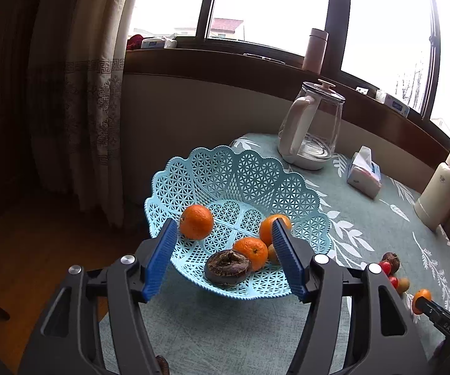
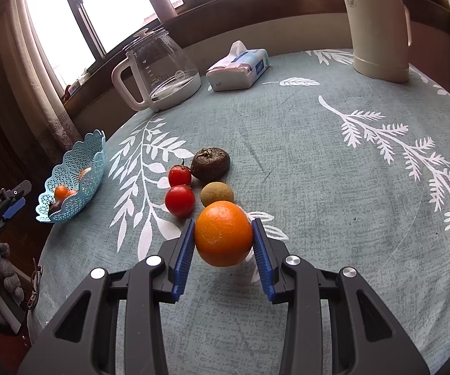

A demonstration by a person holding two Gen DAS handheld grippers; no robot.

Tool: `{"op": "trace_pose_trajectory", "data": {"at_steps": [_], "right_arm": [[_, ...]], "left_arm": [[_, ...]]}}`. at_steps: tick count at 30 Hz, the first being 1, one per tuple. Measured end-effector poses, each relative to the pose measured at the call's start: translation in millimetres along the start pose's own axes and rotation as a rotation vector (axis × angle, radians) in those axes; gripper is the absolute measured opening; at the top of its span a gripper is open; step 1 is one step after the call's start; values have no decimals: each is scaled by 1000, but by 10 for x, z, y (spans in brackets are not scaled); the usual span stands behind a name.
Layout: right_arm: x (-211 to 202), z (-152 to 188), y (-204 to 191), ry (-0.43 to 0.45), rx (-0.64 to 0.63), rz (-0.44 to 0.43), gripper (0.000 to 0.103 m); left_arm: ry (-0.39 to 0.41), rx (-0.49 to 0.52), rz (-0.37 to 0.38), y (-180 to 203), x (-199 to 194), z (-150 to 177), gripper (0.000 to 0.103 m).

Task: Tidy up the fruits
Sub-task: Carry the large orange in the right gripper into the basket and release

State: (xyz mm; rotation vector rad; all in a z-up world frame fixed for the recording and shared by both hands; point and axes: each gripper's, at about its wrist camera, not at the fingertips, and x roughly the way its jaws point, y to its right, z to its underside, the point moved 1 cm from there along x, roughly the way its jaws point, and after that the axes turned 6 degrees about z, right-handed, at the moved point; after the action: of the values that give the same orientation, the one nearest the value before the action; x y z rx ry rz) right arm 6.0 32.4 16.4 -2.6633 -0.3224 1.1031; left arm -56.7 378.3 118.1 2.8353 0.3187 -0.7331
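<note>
Orange [image 2: 223,237]: clamped between the blue pads of the right gripper [image 2: 222,243], just above the surface [image 2: 318,187]. Beyond it, close together on the cloth: a green-brown fruit [image 2: 217,193], two red tomatoes [image 2: 180,200] [image 2: 179,175], a dark brown fruit [image 2: 210,163]. Left gripper [image 1: 225,250]: spread wide, holding nothing, at the near rim of the blue lattice basket [image 1: 240,172], which contains three oranges [image 1: 196,221] and one dark brown fruit [image 1: 227,267]. Farther back: glass kettle [image 2: 159,72], tissue pack [image 2: 239,68], cream flask [image 2: 378,28].
</note>
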Motion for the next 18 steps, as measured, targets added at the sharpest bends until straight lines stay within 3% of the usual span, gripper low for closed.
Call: {"op": "trace_pose_trajectory", "data": {"at_steps": [8, 18], "right_arm": [[-55, -156, -347, -5, -41, -72, 37], [-9, -453, -1237, 28, -180, -186, 37]], "left_arm": [[10, -9, 7, -131, -84, 59, 71], [43, -6, -16, -301, -268, 3, 71]]}}
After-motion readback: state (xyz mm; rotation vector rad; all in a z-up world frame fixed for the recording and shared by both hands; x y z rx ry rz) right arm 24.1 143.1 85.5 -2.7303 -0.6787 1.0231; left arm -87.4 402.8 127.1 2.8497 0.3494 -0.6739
